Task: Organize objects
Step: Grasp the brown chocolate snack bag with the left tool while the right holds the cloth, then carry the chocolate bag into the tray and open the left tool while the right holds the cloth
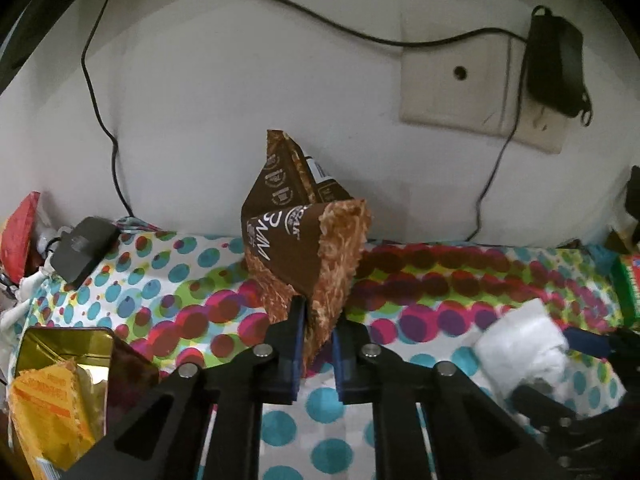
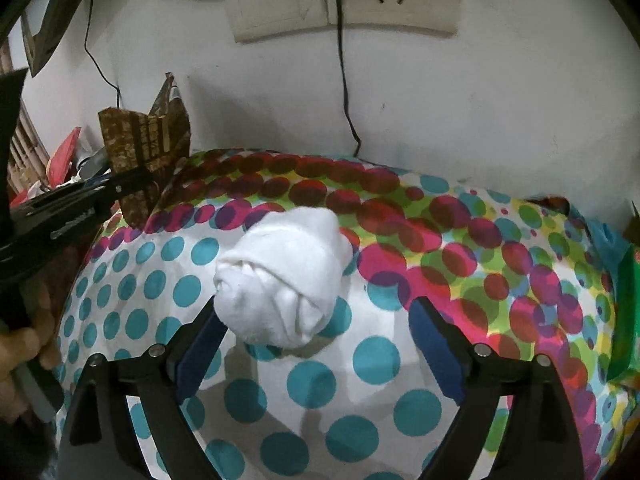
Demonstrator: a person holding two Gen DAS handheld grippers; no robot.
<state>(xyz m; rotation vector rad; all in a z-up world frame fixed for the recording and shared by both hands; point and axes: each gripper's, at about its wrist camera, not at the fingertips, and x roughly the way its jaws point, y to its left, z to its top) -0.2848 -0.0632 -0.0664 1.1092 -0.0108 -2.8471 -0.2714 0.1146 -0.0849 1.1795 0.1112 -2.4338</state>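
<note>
Between the left gripper [image 1: 316, 344] fingers sits a brown snack wrapper [image 1: 304, 236], pinched at its lower corner and raised off the dotted bedsheet [image 1: 168, 280]. Right gripper [image 2: 316, 340] is spread wide; white rolled sock [image 2: 282, 276] lies ahead of it, touching the left finger, well clear of the right. Judgement: centre the sock between both pads before closing, or it may roll sideways. Wrapper: crumpled, folded into a peak, printed granola pattern at its edges. Gold tin [image 1: 68, 352] with a yellow packet [image 1: 48, 412] stands left of the left gripper, a likely drop spot.
</note>
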